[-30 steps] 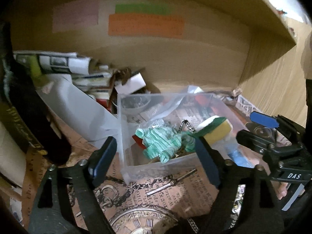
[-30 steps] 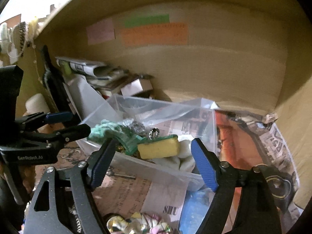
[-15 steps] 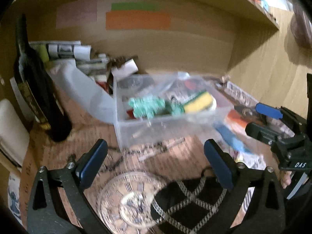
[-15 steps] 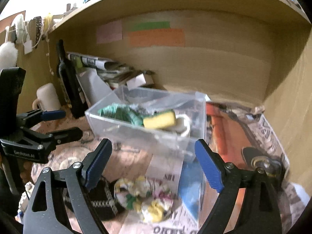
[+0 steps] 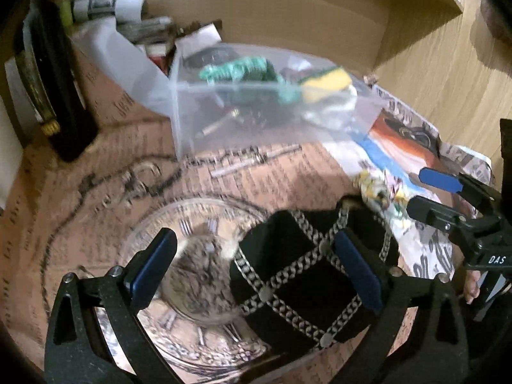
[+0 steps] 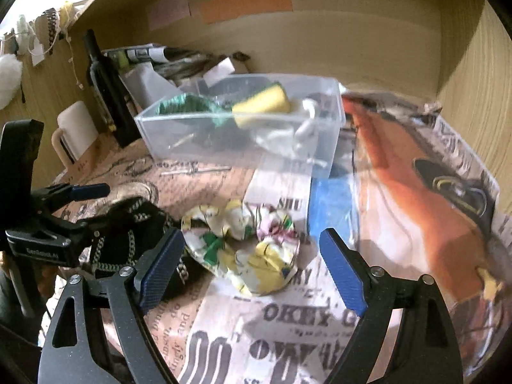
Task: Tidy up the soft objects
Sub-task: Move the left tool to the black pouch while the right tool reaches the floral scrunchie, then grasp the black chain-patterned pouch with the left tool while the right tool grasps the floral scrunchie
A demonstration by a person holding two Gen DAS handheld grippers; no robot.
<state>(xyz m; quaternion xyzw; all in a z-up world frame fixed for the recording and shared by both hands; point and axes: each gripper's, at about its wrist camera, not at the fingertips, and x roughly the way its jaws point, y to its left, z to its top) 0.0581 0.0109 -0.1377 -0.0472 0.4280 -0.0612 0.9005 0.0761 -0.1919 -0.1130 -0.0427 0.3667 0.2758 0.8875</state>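
Note:
A clear plastic bin (image 5: 243,121) (image 6: 224,137) stands at the back and holds a green knitted piece (image 5: 236,68) (image 6: 182,104), a yellow sponge (image 5: 326,83) (image 6: 260,104) and a white item (image 6: 307,128). A black cloth with a chain pattern (image 5: 307,275) (image 6: 128,233) lies near, under my left gripper (image 5: 256,275), which is open and empty. A crumpled floral cloth (image 6: 252,249) (image 5: 376,188) lies in front of my right gripper (image 6: 252,272), also open and empty.
A dark bottle (image 5: 54,89) (image 6: 105,86) stands at the left beside a white mug (image 6: 75,128). Rolled papers and clutter (image 5: 105,6) fill the back left corner. Wooden shelf walls close the back and right. Printed paper (image 6: 416,192) covers the surface.
Both grippers have pulled back from the bin and tilted down. The black cloth and the floral cloth have come into view close in front of them. Both jaws stayed open.

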